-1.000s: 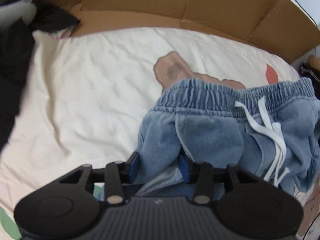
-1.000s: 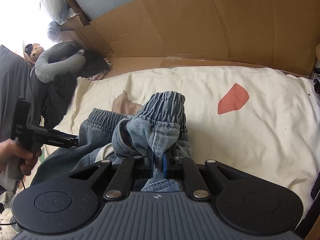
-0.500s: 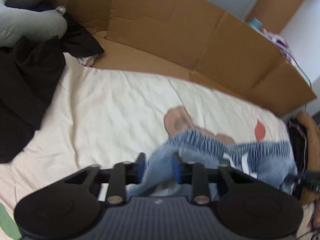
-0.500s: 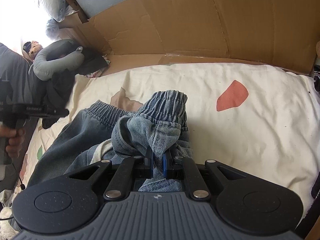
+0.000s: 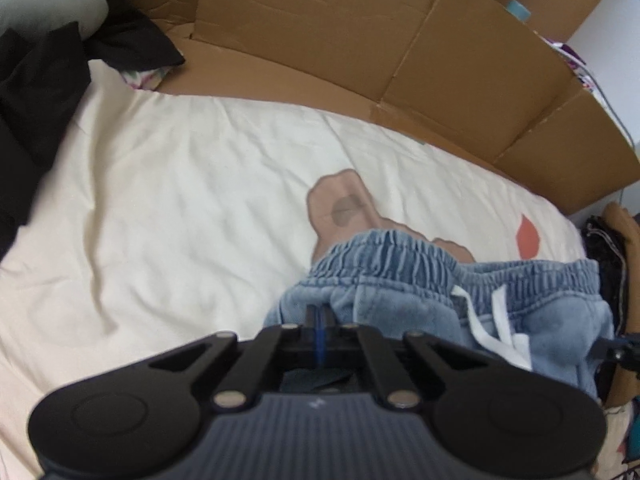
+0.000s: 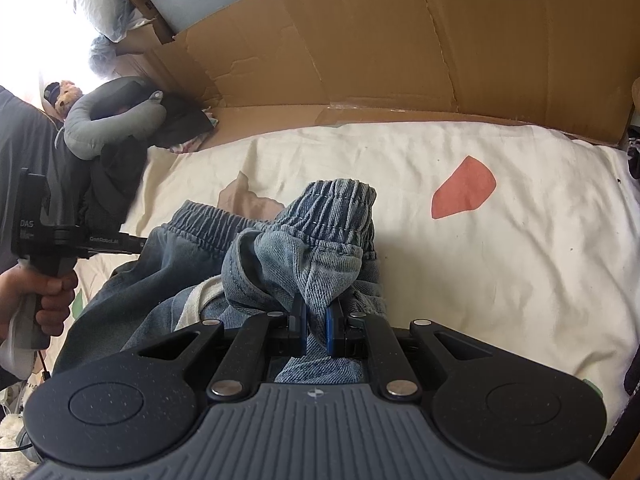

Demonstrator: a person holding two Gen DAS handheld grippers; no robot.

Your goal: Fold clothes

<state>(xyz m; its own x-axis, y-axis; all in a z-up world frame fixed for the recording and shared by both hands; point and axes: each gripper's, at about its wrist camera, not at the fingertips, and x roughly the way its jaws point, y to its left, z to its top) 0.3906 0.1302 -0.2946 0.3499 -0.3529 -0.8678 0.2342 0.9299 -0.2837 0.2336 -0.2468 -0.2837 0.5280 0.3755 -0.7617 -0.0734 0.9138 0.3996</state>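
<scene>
1. Right gripper (image 6: 316,326): we see its fingers pinching a bunched fold of the denim shorts (image 6: 316,256), with cloth filling the gap between the blue pads.
2. Left gripper (image 5: 319,320): we see its fingers drawn nearly together at the left edge of the shorts (image 5: 400,292). Cloth lies close around them, but we cannot tell whether any is caught.
3. Shorts, location: they lie crumpled on the cream sheet (image 6: 500,260), with the elastic waistband (image 5: 392,252) toward the cardboard and the white drawstring (image 5: 484,320) trailing loose.
4. Risk, as we judge it: the right pinch holds a thick wad, so one layer may slide out and leave the fold crooked.
5. Risk: if the left fingers hold nothing, a lift would drag the garment sideways from one corner.
6. Risk: the drawstring could get trapped inside a fold.
7. Containers: the flattened cardboard (image 6: 400,60) stands as a wall and holds nothing that we can see.
8. Surroundings: dark clothes (image 5: 36,112) and a grey neck pillow (image 6: 108,120) lie at the left.
</scene>
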